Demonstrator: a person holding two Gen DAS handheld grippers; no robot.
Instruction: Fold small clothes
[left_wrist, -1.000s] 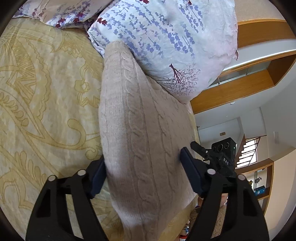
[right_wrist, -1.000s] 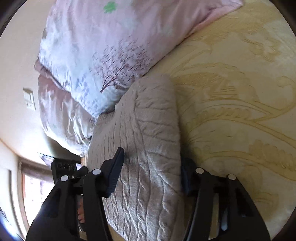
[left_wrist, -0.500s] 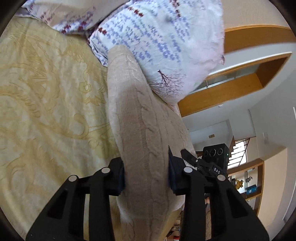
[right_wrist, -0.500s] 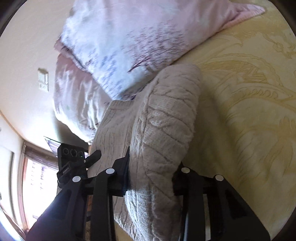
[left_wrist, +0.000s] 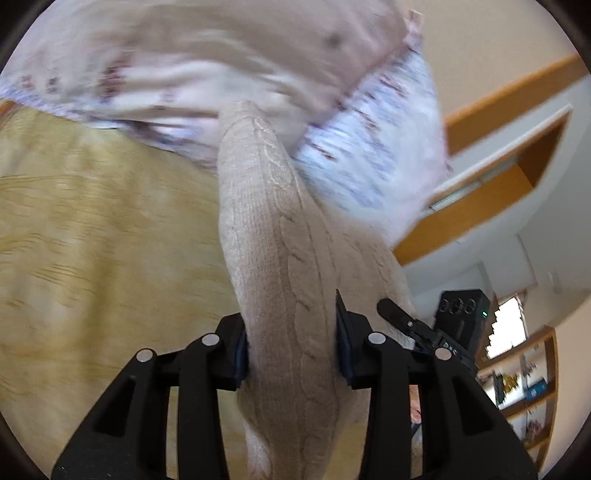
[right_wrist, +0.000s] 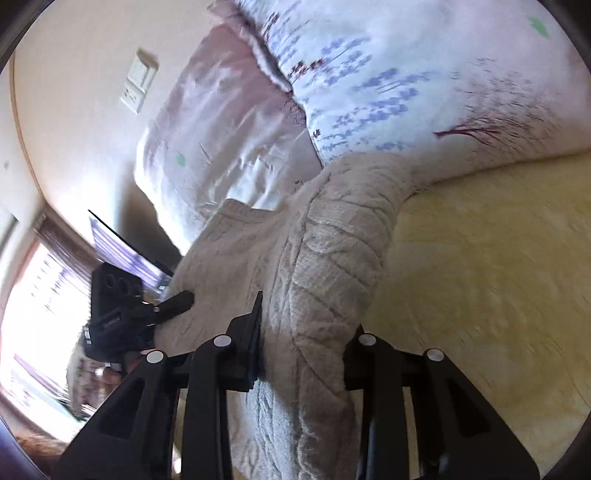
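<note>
Both grippers clamp beige knit sweater (left_wrist: 280, 266) over yellow patterned bedspread (left_wrist: 92, 236), floral pillows (right_wrist: 406, 85) behind

A beige cable-knit sweater (left_wrist: 280, 258) is seen on a yellow bedspread (right_wrist: 498, 258) with a tonal leaf pattern; white pillows (right_wrist: 406, 74) are printed with lavender sprigs.

Bed (left_wrist: 92, 258) with yellow patterned cover fills left of frame; floral pillows (left_wrist: 369, 166) and beige sweater (left_wrist: 280, 258) lie on it.
</note>
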